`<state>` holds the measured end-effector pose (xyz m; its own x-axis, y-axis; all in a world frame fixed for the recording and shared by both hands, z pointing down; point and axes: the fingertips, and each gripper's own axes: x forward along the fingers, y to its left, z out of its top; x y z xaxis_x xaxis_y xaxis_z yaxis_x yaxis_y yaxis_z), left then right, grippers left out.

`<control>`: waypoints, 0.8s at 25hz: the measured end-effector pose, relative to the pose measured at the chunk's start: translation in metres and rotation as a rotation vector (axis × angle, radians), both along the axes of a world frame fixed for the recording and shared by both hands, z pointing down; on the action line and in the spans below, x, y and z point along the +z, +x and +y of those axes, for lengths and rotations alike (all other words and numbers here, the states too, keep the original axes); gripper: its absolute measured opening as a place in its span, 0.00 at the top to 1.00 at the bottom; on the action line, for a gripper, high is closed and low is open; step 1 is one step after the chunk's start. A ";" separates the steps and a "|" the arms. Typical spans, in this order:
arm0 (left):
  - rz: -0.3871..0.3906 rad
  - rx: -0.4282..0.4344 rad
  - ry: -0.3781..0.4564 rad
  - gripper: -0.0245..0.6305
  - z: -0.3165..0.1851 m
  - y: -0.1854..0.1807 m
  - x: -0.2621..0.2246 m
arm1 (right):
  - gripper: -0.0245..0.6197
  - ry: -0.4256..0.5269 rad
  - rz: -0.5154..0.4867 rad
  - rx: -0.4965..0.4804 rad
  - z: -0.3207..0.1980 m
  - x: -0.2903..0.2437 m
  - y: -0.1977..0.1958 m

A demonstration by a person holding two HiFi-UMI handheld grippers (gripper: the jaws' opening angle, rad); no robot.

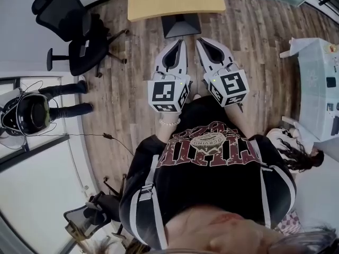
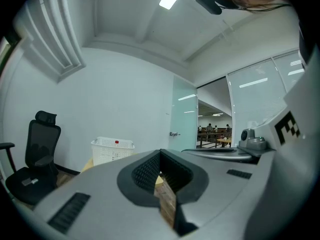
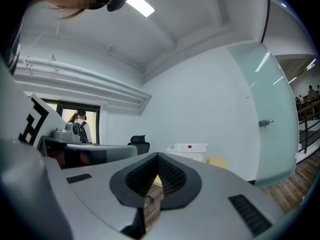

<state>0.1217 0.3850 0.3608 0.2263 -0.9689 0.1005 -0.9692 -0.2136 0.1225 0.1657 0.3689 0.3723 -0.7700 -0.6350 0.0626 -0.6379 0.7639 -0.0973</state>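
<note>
Office room, wood-plank floor [image 1: 132, 94]. The 2 grippers hang side by side above it, nothing in hand. The left gripper [image 1: 180, 44] and right gripper [image 1: 201, 42] are each pressed together at the tips, pinching nothing. Just ahead stands a pale wooden table [image 1: 175, 4] with a white basket [image 2: 112, 150] at it. An office chair [image 1: 74, 30] stands further left.

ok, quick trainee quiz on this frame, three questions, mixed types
1. True or false: the left gripper has its jaws together with nothing between them.
2. Beyond the right gripper, its own view shows: A) a white basket B) a red bucket C) a stack of plates
3. Which piece of furniture stands on the wooden floor at the head view's upper left?

Key: 1 true; 2 A; 3 the black office chair.
</note>
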 end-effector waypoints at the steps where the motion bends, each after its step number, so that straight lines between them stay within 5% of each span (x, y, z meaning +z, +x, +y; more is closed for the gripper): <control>1: -0.002 -0.001 0.000 0.89 -0.002 -0.001 0.000 | 0.94 0.000 -0.002 -0.002 -0.002 0.000 -0.001; 20: 0.025 0.091 -0.010 0.89 -0.112 -0.046 0.001 | 0.94 -0.004 0.025 0.062 -0.102 -0.003 -0.052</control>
<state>0.0755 0.2731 0.3613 0.3156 -0.9432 0.1035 -0.9425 -0.2990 0.1493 0.1139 0.2668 0.3693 -0.7271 -0.6813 0.0844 -0.6865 0.7223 -0.0837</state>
